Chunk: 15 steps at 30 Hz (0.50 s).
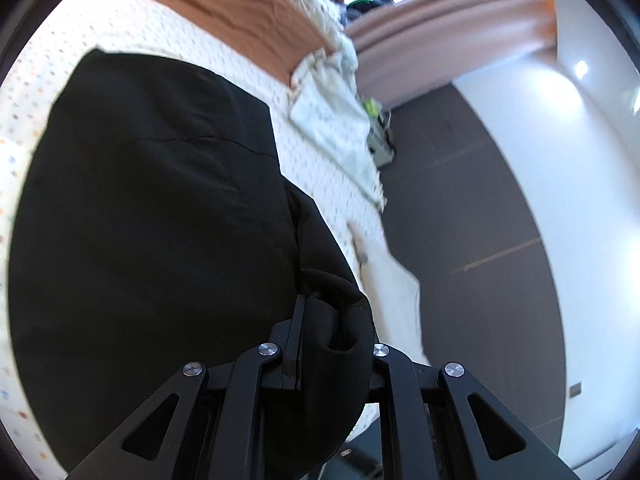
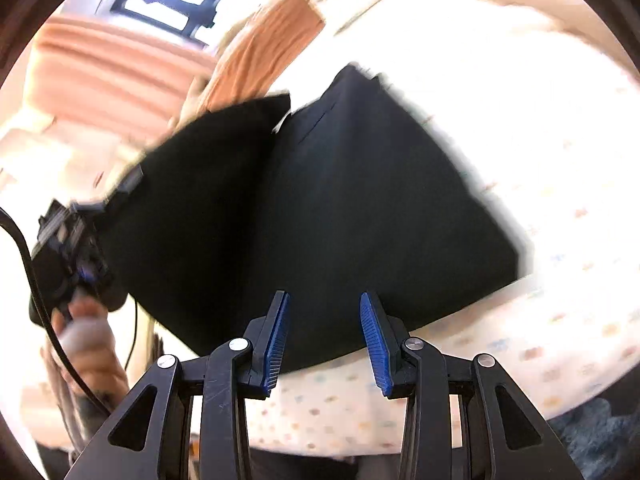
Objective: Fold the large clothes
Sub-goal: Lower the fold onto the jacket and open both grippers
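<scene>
Left wrist view: the left tongs (image 1: pixel 320 344) are nearly closed, pinching a bunched edge of the black garment (image 1: pixel 152 208), which lies across the dotted bed (image 1: pixel 320 152), filling the 9 o'clock side. The right tongs (image 2: pixel 324 340) stand partly open and empty at the garment's near edge. Judged mid-fold: next, carry the pinched edge across squarely; the cloth looks thick, matte, smooth.

Black garment (image 1: pixel 152 200), dotted white bedsheet (image 1: pixel 320 168)
</scene>
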### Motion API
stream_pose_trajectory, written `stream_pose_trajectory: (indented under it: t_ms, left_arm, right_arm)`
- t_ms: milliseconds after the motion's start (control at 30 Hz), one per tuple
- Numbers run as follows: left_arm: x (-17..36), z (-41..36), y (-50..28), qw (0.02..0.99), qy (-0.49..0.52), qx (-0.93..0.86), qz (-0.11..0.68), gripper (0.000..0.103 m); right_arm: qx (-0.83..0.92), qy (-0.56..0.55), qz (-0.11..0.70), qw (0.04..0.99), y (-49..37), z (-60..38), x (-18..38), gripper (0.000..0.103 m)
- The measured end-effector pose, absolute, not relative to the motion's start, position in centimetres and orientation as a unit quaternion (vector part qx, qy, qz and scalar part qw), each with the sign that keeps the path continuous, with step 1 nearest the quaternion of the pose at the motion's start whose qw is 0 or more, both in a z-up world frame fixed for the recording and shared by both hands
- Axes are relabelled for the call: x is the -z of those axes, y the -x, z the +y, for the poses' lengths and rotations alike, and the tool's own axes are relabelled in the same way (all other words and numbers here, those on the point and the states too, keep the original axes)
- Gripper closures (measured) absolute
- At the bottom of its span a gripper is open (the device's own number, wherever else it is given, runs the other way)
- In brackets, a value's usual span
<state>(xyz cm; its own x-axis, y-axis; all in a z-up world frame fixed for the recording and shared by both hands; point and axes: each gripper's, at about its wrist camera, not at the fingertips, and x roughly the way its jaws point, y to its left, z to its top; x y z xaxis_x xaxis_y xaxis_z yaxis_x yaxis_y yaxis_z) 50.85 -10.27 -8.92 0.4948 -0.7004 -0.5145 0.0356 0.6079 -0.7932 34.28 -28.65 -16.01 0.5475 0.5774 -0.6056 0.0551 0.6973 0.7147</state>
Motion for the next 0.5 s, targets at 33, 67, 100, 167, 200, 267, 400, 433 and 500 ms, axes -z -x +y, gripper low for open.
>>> stream_pose_trajectory:
  t_ms: [33,67,100,167,200,267,400,433,500]
  left_arm:
    - [9.1,-11.0,-51.0,0.777,0.371,0.237,0.449,0.09]
    - [9.6,-11.8,-51.2,0.774,0.369,0.24,0.456,0.09]
    - [10.0,-12.5,-51.3,0.77,0.368,0.242,0.462,0.09]
    - [10.5,-14.1,-51.7,0.764,0.364,0.246,0.472,0.09]
    - [10.8,-14.9,-51.8,0.762,0.36,0.248,0.478,0.09]
    - [11.3,-16.1,-52.2,0.76,0.348,0.248,0.489,0.09]
    - [12.6,-18.1,-52.7,0.752,0.338,0.248,0.509,0.09]
    - [12.8,-18.6,-52.8,0.749,0.339,0.251,0.51,0.09]
    - [12.8,-19.4,-53.6,0.745,0.338,0.259,0.514,0.09]
  right_arm:
    - [-0.156,-0.36,0.442,0.806,-34.1,-29.4,16.0,0.065]
    - [-0.15,-0.366,0.439,0.807,-33.9,-30.1,16.1,0.065]
    - [-0.143,-0.372,0.436,0.806,-33.8,-30.8,16.2,0.065]
    - [-0.132,-0.379,0.434,0.807,-33.7,-32.1,16.2,0.065]
    - [-0.127,-0.381,0.433,0.807,-33.6,-32.5,16.1,0.065]
    - [-0.12,-0.385,0.429,0.808,-33.4,-33.5,16.1,0.065]
    - [-0.11,-0.391,0.421,0.811,-33.2,-35.3,15.5,0.065]
    - [-0.108,-0.393,0.419,0.812,-33.1,-35.6,15.4,0.065]
    - [-0.104,-0.396,0.415,0.812,-32.5,-36.6,15.2,0.065]
